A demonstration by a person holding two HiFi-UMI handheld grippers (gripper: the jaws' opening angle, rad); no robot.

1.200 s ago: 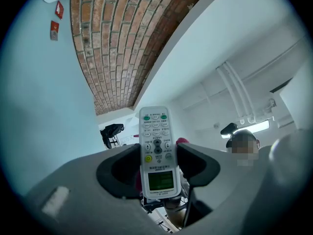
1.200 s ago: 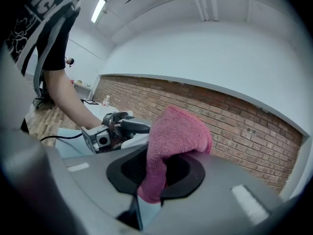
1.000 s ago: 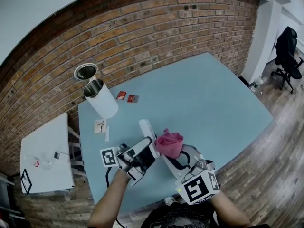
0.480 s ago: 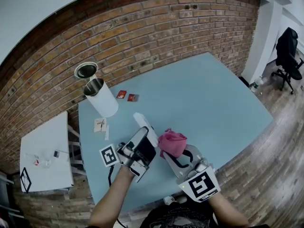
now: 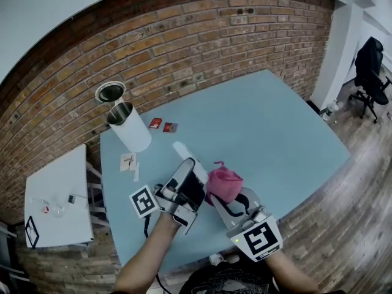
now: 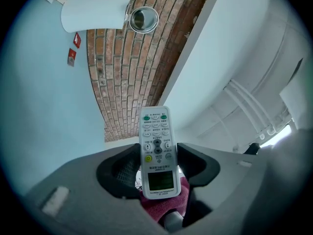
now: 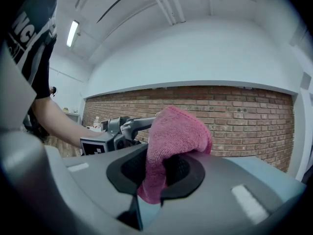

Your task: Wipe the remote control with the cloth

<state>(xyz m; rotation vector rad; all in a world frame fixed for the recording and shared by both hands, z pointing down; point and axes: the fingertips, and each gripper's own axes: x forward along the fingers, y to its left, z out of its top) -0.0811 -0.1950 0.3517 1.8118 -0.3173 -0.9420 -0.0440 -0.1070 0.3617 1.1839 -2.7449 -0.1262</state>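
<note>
1. Firstly, the left gripper (image 6: 157,166) has its jaws clamped on the lower end of the remote (image 6: 156,141), which is lifted off the table (image 5: 275,127) and tilted up; most of its length sticks out past the jaws, so a hard rub near the tip could lever it round or out of the grip.
2. The cloth (image 7: 176,131) sits bunched just right of that gripper, seemingly against the remote's underside; if it is pressed on the face instead, it may push buttons.
3. The right gripper (image 7: 161,173) has its jaws closed on one fold of the cloth only; a dragging stroke could pull that fold free and drop the cloth.
4. The two grippers are close together; a wide swipe could knock one into the other.
5. Count, left to right: one side table (image 5: 61,182); one white can (image 5: 131,130), with one round tin or lid (image 5: 110,92) behind it; two red packets (image 5: 156,122); one remote; one cloth; two grippers; one chair (image 5: 370,66).
</note>
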